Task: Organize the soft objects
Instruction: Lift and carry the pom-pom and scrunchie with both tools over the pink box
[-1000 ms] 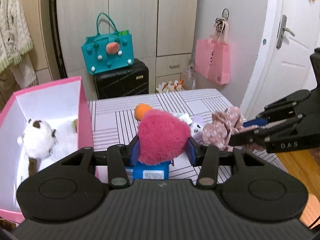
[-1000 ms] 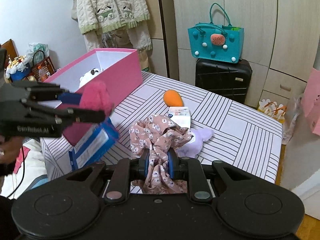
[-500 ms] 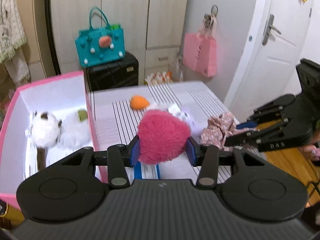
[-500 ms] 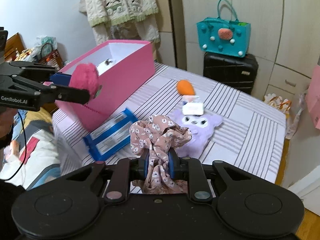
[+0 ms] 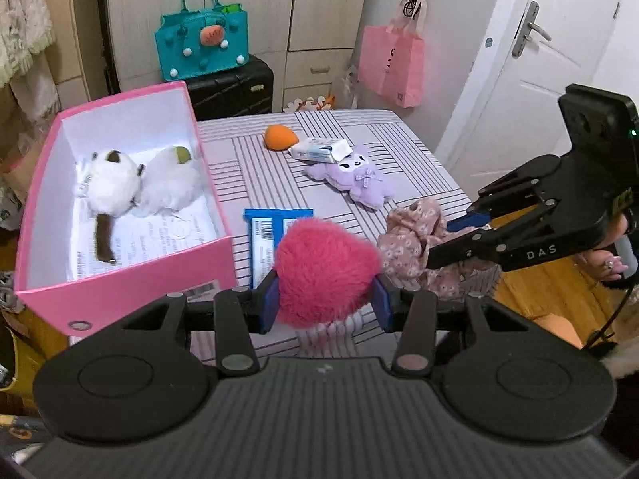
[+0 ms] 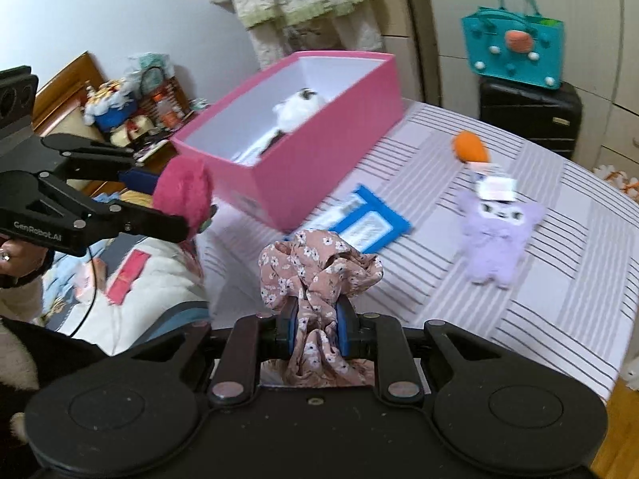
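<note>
The room has tall cupboard doors [image 5: 255,4], a white door [image 5: 551,60] and a black suitcase [image 5: 229,90] with a teal bag [image 5: 201,50] on top. A pink bag [image 5: 393,64] hangs on the wall.

The surface [image 5: 403,139] wears a striped cloth. On its left side stands your big pink box [image 5: 131,275], long side running away from you. Inside it lie a white plush toy [image 5: 112,183] with a brown tail and a second white fluffy toy [image 5: 171,187], side by side.

A purple plush toy [image 5: 355,179] lies flat on the surface, head toward the far edge, near a small white packet [image 5: 319,148] and an orange toy [image 5: 278,136]. A blue packet [image 5: 265,231] lies just beside the box.

Your left tool [image 5: 325,299] squeezes a fluffy pink heart [image 5: 325,273], point facing down, held up in the air at the near edge of the surface, right of the box's near corner.

Your right tool [image 6: 318,329] is clamped tight on a flowery pink cloth [image 6: 319,267]. The cloth is bunched up above the pads and hangs down below them, over the near edge of the surface.
</note>
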